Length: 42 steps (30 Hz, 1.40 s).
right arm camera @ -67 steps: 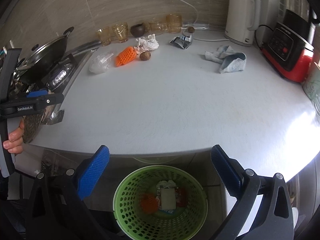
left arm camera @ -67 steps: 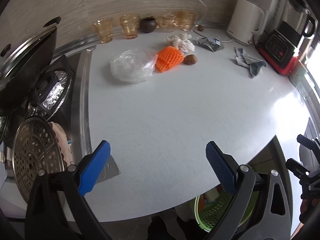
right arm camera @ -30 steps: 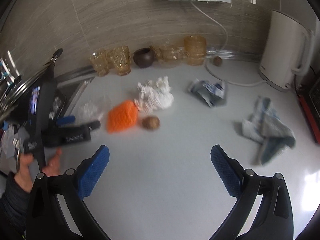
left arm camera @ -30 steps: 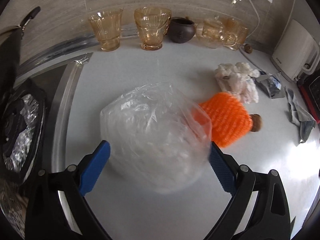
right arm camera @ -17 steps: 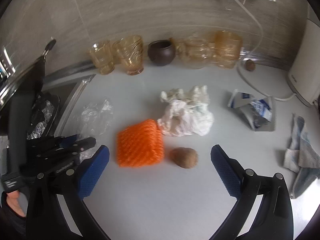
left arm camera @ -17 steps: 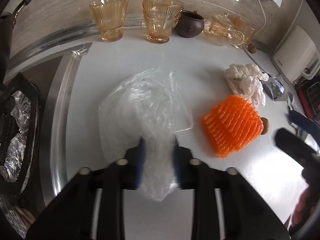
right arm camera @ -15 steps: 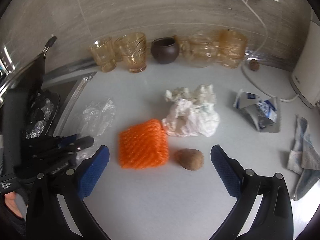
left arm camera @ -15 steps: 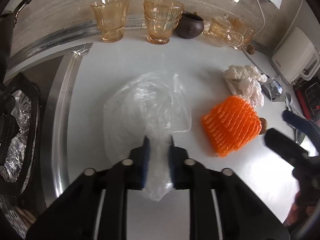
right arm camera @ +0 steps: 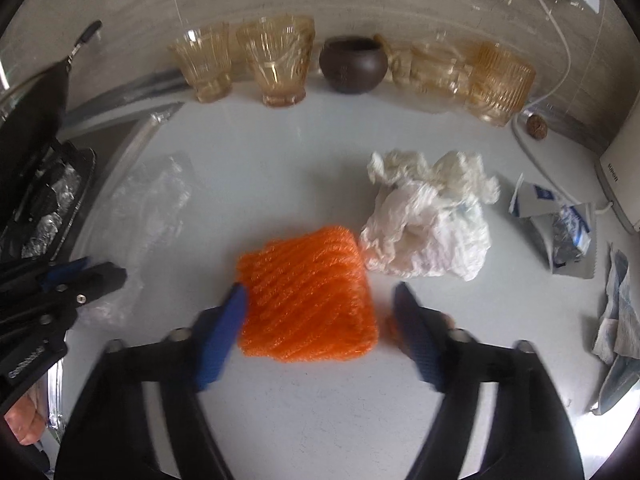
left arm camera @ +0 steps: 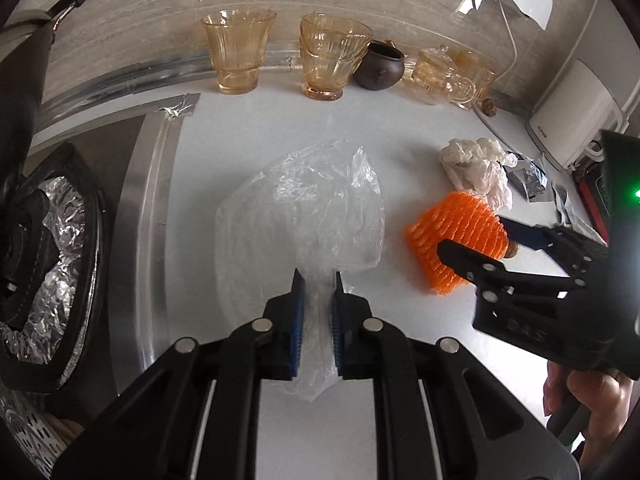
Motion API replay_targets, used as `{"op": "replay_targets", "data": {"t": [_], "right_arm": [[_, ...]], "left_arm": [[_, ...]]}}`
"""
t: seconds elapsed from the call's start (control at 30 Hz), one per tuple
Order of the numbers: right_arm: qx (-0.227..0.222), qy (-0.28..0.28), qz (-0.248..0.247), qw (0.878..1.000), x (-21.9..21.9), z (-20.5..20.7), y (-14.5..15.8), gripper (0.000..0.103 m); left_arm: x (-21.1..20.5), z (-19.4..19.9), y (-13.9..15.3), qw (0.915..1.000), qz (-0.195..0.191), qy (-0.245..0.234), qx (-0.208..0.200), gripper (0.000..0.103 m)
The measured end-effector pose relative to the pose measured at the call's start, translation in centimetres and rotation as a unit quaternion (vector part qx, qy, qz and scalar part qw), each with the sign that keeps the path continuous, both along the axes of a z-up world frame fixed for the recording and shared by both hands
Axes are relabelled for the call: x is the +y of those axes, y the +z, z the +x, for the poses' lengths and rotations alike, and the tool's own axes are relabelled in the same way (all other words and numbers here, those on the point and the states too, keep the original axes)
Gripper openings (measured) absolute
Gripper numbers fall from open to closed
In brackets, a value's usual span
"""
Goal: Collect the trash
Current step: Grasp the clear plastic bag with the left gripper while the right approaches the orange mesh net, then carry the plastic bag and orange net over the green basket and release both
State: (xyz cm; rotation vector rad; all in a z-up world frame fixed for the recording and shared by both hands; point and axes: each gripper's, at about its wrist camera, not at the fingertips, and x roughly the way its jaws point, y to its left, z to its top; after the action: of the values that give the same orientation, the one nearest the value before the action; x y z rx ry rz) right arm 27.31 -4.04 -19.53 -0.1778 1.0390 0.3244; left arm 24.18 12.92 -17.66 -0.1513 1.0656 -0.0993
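Left wrist view: my left tongs (left arm camera: 317, 280) clamped tight on clear plastic bag (left arm camera: 304, 216), which lies on white worktop (left arm camera: 248, 120) beside stove edge. Right wrist view: my right tongs (right arm camera: 320, 300) closing w/ orange foam net (right arm camera: 306, 292) between the pads; left pad at its side, right pad just clear. Crumpled white tissue (right arm camera: 428, 224) touches net's upper right corner. Torn wrapper (right arm camera: 556, 220) further right. Amber glasses (right arm camera: 276, 64) along back wall.
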Motion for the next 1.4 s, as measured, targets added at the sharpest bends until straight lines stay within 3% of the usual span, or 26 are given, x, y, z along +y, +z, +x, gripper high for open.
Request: {"op": "replay_targets", "data": {"t": [0.07, 0.1, 0.17, 0.27, 0.57, 0.7, 0.97, 1.13, 1.4], "right_arm": [[0.001, 0.0, 0.0, 1.0, 0.2, -0.1, -0.2, 0.052], [-0.002, 0.002, 0.003, 1.0, 0.2, -0.3, 0.1, 0.042], [-0.001, 0.004, 0.012, 1.0, 0.2, -0.6, 0.4, 0.034], [-0.004, 0.003, 0.026, 1.0, 0.1, -1.3, 1.4, 0.031], [-0.043, -0.004, 0.037, 0.998, -3.8, -7.5, 6.5, 0.031], [-0.046, -0.029, 0.04, 0.998, -7.9, -12.5, 7.8, 0.031], [-0.043, -0.078, 0.034, 0.995, -16.2, -23.9, 8.5, 0.031], [-0.029, -0.103, 0.036, 0.994, -20.6, -30.6, 7.3, 0.032], [-0.011, -0.135, 0.047, 0.99, -25.7, -37.4, 5.6, 0.034]], "left_arm": [[0.2, 0.0, 0.0, 1.0, -0.003, -0.001, 0.001, 0.012], [0.3, -0.1, 0.0, 1.0, -0.007, -0.001, 0.001, 0.012], [0.5, -0.4, 0.1, 0.9999, -0.012, -0.003, 0.0, 0.012], [0.2, -0.8, 0.5, 0.9999, -0.013, -0.009, -0.003, 0.012], [-3.4, -5.7, 3.4, 0.9967, -0.023, -0.076, -0.014, 0.012], [-7.5, -10.1, 4.9, 0.9936, -0.001, -0.11, -0.028, 0.012], [-15.3, -18.7, 6.0, 0.9867, -0.01, -0.161, -0.019, 0.012], [-20.0, -23.7, 4.8, 0.9794, -0.008, -0.202, 0.004, 0.012], [-26.5, -31.2, 0.0, 0.9578, 0.014, -0.279, 0.069, 0.012]]}}
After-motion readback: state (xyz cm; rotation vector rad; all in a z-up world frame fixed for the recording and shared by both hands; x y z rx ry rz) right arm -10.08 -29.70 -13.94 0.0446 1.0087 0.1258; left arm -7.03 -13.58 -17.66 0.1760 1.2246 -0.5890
